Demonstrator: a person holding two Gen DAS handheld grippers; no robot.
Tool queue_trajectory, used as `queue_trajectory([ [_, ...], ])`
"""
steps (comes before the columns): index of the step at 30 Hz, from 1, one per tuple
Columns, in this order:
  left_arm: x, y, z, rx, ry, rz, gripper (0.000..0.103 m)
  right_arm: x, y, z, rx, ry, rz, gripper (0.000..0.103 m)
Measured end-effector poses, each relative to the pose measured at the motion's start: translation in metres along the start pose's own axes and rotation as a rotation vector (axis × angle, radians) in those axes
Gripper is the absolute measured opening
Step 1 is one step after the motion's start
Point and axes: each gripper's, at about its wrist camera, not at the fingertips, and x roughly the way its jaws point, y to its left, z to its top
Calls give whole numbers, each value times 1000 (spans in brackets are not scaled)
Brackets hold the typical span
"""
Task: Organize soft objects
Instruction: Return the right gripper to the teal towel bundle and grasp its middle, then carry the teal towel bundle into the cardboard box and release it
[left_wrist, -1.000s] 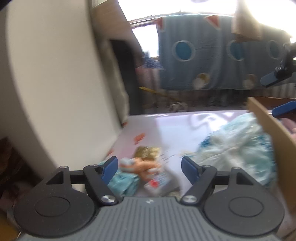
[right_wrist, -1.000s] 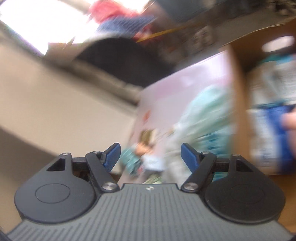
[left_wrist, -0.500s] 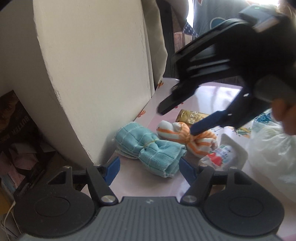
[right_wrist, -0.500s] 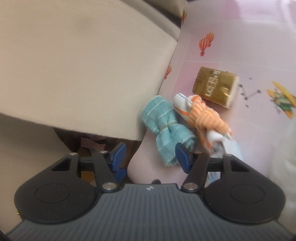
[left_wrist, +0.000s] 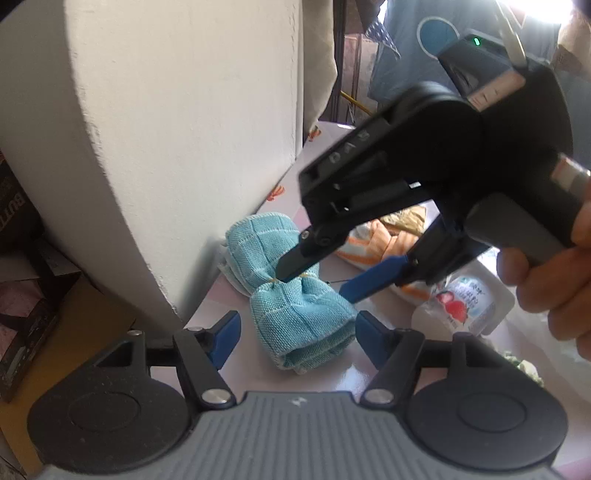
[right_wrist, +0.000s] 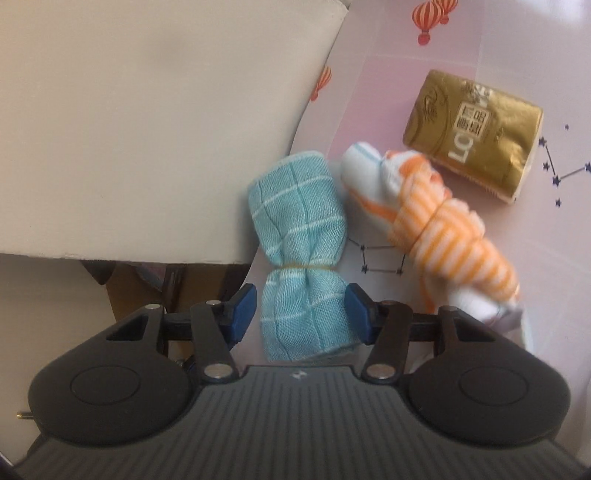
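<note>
squarely between right hand-held gripper (right_wrist: 301, 312) fingers: blue cloth roll (right_wrist: 299, 254)

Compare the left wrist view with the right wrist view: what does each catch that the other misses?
Left wrist only: the right gripper from outside, jaws closing around the blue towel bundle, plus a strawberry pouch and a hand.

Right wrist only: the whole gold packet, balloon prints.

Both: blue bundle, orange striped bundle, pink table.

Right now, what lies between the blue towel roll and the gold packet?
The orange-striped towel roll lies between the blue towel roll and gold packet; the right wrist view shows it.
</note>
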Motion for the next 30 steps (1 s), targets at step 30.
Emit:
queue_trajectory([
  [30,-48,-28,-3,148,-5,-31,37,-70,13,-42,54,-84,61,28],
])
